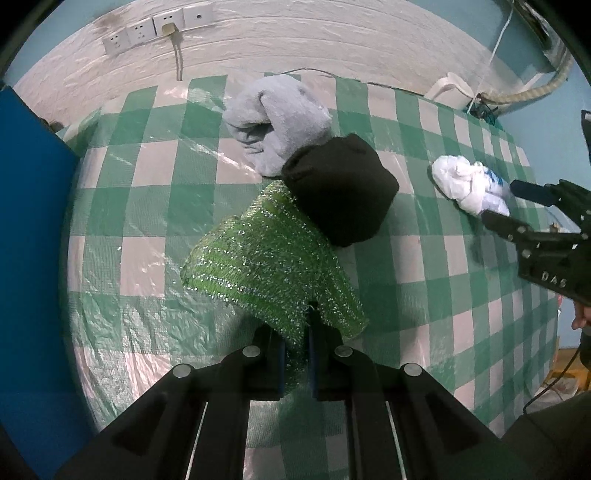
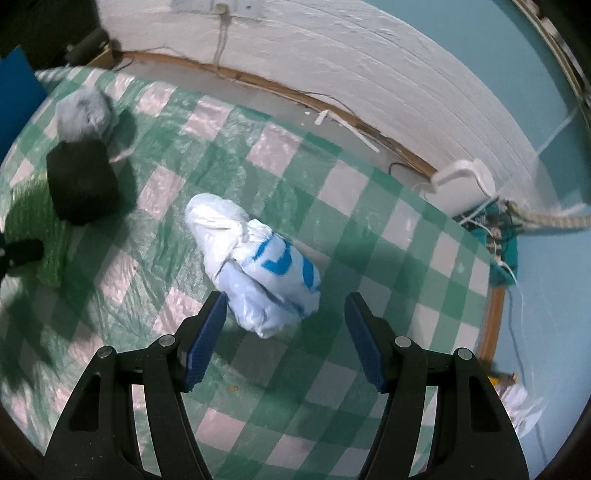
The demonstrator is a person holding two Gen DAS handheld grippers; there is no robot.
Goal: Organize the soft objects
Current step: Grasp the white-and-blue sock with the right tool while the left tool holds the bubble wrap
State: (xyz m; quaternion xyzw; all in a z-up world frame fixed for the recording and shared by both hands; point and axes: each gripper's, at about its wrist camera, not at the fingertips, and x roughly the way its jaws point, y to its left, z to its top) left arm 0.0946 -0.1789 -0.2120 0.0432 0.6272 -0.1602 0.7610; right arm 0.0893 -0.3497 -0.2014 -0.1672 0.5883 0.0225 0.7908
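Observation:
My left gripper (image 1: 296, 356) is shut on the near corner of a glittery green cloth (image 1: 269, 264), whose far end rests against a black folded cloth (image 1: 341, 188). A grey fluffy towel (image 1: 277, 118) lies just behind the black one. My right gripper (image 2: 284, 328) is open, its blue pads on either side of the near end of a knotted white plastic bag with blue print (image 2: 255, 258) lying on the checked table. The right gripper also shows in the left wrist view (image 1: 498, 203) at the bag (image 1: 469, 184). The black cloth (image 2: 83, 181), grey towel (image 2: 83, 112) and green cloth (image 2: 33, 225) sit far left.
A green-and-white checked tablecloth under clear plastic (image 1: 166, 206) covers the table. A blue panel (image 1: 33, 240) stands at the left edge. A wall with sockets (image 1: 159, 27) and a cable lies behind. A white bag (image 2: 461, 188) and cords sit beyond the table's far right edge.

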